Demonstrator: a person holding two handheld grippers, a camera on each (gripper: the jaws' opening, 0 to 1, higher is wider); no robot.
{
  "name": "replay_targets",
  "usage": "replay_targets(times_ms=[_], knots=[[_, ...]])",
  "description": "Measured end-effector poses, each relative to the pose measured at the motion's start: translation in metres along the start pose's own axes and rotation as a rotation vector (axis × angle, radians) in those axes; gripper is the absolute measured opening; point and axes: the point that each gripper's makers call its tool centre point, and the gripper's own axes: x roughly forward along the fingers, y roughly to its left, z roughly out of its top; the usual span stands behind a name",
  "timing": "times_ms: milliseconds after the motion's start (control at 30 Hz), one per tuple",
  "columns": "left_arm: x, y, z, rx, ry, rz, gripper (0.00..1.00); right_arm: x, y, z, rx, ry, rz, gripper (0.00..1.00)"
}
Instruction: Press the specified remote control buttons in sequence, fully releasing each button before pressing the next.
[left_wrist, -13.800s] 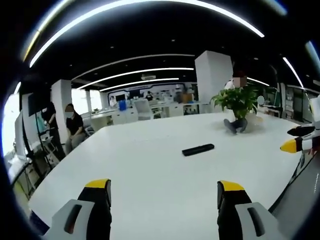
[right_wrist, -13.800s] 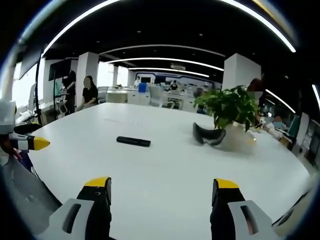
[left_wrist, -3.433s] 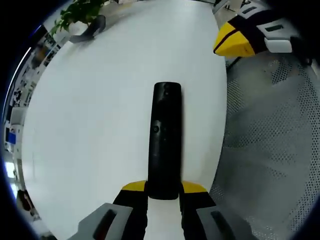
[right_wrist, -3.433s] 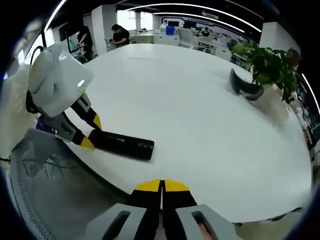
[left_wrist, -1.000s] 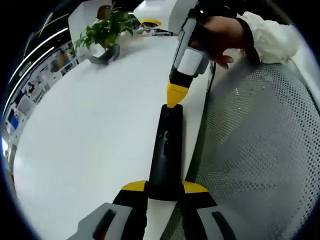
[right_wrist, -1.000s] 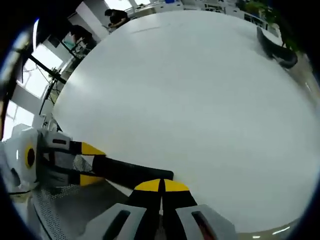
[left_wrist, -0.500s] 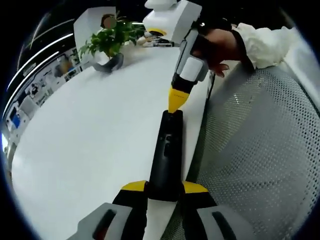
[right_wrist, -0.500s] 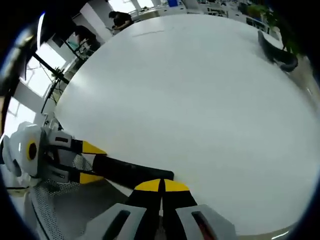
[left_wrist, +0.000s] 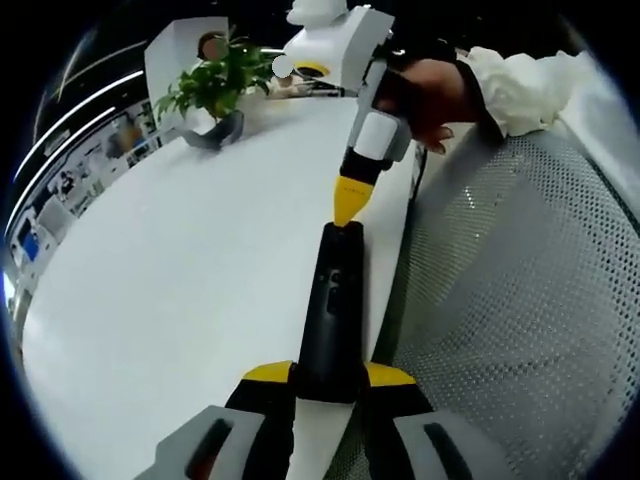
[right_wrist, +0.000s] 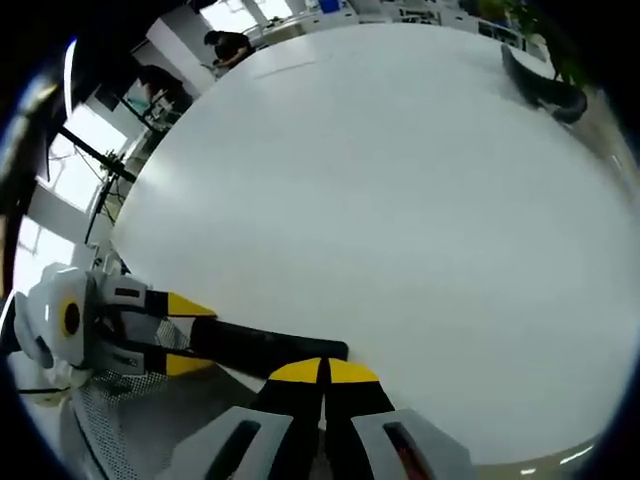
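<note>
White sleeve (left_wrist: 525, 85), yellow-tipped black-and-grey jaws

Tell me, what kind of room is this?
Probably an open-plan office: a big white table, a potted plant at its far end, and people at desks behind.

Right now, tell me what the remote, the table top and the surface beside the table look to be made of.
Remote: likely black plastic, matte with a faint sheen along its length. Table top: smooth white, probably laminate or painted board, showing soft glare; the core cannot be told. Surface beside the table: grey mesh with regular small holes, possibly chair fabric or perforated plastic.
</note>
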Motion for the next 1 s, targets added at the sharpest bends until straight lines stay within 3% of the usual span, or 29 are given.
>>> replay_targets(times_ms=[167, 467, 633, 833, 1000], knots=[[0.0014, -0.0016, 0.0021, 0.004, -0.009, -0.005, 0.24, 0.0010, 0.0073, 0.0020, 0.016, -0.006, 0.046, 0.00], [0.0025, -0.0023, 0.0032, -0.013, -0.014, -0.011, 0.24, 0.0025, 0.0078, 0.0019, 0.007, 0.001, 0.052, 0.00], [0.0024, -0.0025, 0.0034, -0.011, -0.012, -0.006, 0.24, 0.0013, 0.0067, 0.0017, 0.045, 0.001, 0.075, 0.00], [0.0023, -0.0028, 0.0034, -0.001, -0.010, -0.002, 0.24, 0.0026, 0.0097, 0.0005, -0.026, 0.003, 0.046, 0.00], [0.0023, -0.0027, 0.0034, -0.007, -0.012, -0.004, 0.24, 0.0031, 0.0081, 0.0010, -0.024, -0.003, 0.041, 0.00]])
